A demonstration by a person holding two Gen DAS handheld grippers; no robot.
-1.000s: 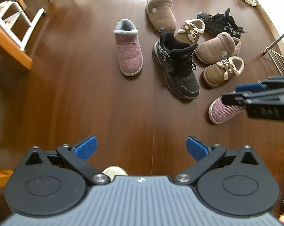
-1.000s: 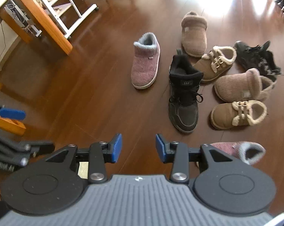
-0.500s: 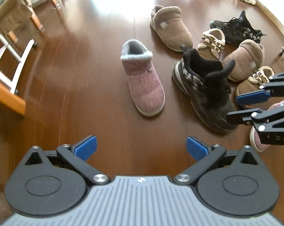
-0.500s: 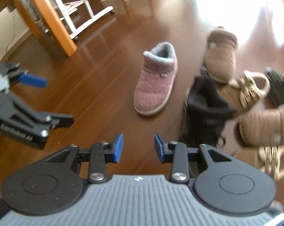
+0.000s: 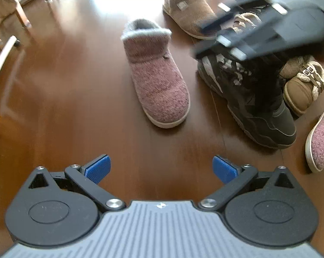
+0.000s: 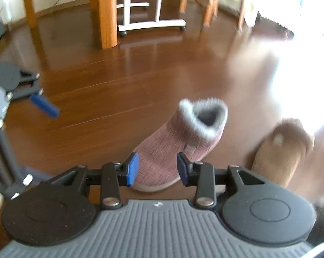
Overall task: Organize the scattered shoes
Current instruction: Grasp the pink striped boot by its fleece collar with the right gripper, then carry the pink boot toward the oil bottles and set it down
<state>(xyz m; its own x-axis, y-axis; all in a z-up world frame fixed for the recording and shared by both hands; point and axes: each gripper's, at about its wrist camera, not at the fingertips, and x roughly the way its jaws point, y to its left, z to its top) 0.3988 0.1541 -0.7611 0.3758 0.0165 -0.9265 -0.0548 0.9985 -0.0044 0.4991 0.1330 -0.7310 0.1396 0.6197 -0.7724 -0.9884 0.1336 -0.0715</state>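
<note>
A pink knitted slipper (image 5: 157,81) with a grey fleece cuff stands on the wooden floor, toe towards me. My left gripper (image 5: 161,167) hovers short of its toe, open wide with nothing between the pads. My right gripper (image 6: 157,168) hangs over the same slipper (image 6: 175,148); its jaws are opening, and the toe shows between the pads, which do not press on it. From the left wrist the right gripper (image 5: 258,21) is a blur above the black sneaker (image 5: 254,99). A second pink slipper (image 5: 321,139) lies at the right edge.
A tan slipper (image 5: 190,8) lies behind the pink one, and a brown strapped shoe (image 5: 301,86) beside the sneaker. A wooden table leg (image 6: 104,13), a white wheeled rack (image 6: 144,4) and chair legs (image 6: 207,10) stand at the back. Bare floor lies left of the slipper.
Both grippers have come down and closer to the shoes. The right gripper has rolled and swung across over the black sneaker to the pink slipper. No shoe has moved.
</note>
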